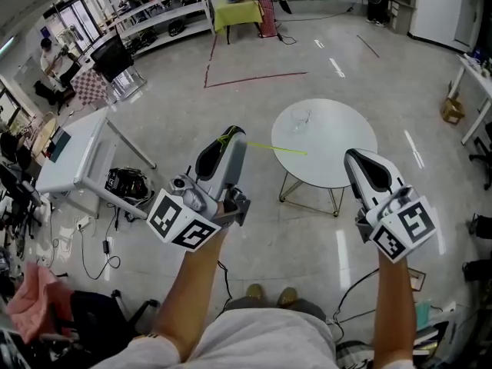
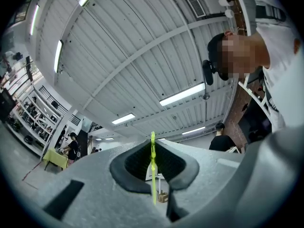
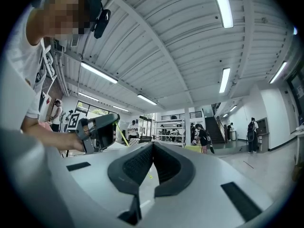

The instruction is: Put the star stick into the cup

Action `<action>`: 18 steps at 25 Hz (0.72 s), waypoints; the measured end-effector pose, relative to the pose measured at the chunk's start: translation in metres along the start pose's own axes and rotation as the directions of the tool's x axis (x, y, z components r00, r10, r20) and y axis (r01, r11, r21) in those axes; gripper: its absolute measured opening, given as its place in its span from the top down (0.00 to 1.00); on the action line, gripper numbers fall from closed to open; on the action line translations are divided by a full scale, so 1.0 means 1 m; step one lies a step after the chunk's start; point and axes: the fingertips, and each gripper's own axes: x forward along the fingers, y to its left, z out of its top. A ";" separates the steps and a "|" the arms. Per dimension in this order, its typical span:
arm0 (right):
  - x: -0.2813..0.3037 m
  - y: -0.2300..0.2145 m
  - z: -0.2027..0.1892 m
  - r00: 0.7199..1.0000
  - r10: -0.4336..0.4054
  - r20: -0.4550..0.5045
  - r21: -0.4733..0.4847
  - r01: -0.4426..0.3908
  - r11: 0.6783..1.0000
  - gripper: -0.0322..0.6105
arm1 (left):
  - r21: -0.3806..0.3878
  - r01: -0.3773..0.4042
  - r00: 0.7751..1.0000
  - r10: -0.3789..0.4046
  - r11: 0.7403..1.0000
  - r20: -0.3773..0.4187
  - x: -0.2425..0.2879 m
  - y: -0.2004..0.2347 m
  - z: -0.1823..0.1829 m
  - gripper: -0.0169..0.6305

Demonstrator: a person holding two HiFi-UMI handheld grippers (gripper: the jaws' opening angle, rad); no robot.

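A thin yellow-green star stick (image 1: pixel 278 149) is pinched at one end in my left gripper (image 1: pixel 233 131), which is shut on it. The stick reaches right, level, over the edge of a round white table (image 1: pixel 338 148). In the left gripper view the stick (image 2: pixel 153 170) stands upright between the closed jaws of that gripper (image 2: pixel 153 144), against the ceiling. A clear glass cup (image 1: pixel 300 119) stands on the table's far left part, beyond the stick's free end. My right gripper (image 1: pixel 353 154) hovers over the table's near right edge, shut and empty (image 3: pixel 153 144). It sees the left gripper (image 3: pixel 97 128) and stick (image 3: pixel 122 137).
A white desk (image 1: pixel 77 156) stands at left with cables and a black item (image 1: pixel 127 183) on the floor beside it. A pink cloth (image 1: pixel 31 298) lies at lower left. Shelving (image 1: pixel 157 6), a yellow-green table (image 1: pixel 234 10) and red floor tape (image 1: pixel 254 77) lie beyond. A cardboard box (image 1: pixel 452 110) sits at right.
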 end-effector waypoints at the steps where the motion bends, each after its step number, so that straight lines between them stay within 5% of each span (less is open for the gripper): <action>1: -0.002 -0.003 -0.001 1.000 0.003 0.000 0.001 -0.003 1.000 0.93 | 0.003 -0.003 1.000 0.003 1.000 0.000 0.002 -0.002 -0.001 0.93; 18: -0.018 -0.035 -0.004 0.999 0.038 0.000 -0.018 -0.038 0.999 0.93 | 0.036 -0.038 0.999 0.038 0.999 -0.004 0.028 -0.015 -0.017 0.93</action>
